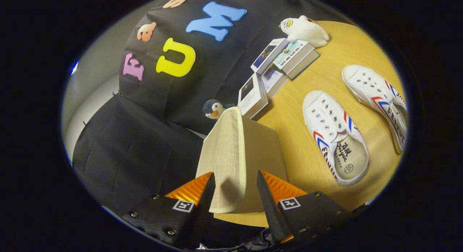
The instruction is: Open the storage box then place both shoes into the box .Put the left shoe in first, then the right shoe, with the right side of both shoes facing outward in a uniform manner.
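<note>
Beige woven fabric covers the lid (226, 154) that stands between your tool's fingers; the tool (235, 194) is set narrow around the lid's near edge, one finger to each side. Whether both fingers actually press on the cloth you cannot tell from here, since a sliver of shadow lies along the right side. The lid is tilted up on edge, and behind it to the right you see a plain tan panel of the storage box (266, 150), which sits on the wooden counter (289, 111) just ahead of the fingers.

Off to the right of the box, two white canvas shoes with red and blue stripes lie on the counter, well apart from the tool. The nearer shoe (334, 136) rests just beside the box with its opening toward you and its toe pointing away. The farther shoe (376, 96) lies beyond it to the right, roughly parallel, the two close but not touching.

Beyond the box, a small penguin toy (214, 109) peeks over the lid's top edge. A row of books (275, 71) leans along the back of the counter, and a white plush toy (304, 29) sits on the books farthest from you, against the black cloth wall (144, 136).
</note>
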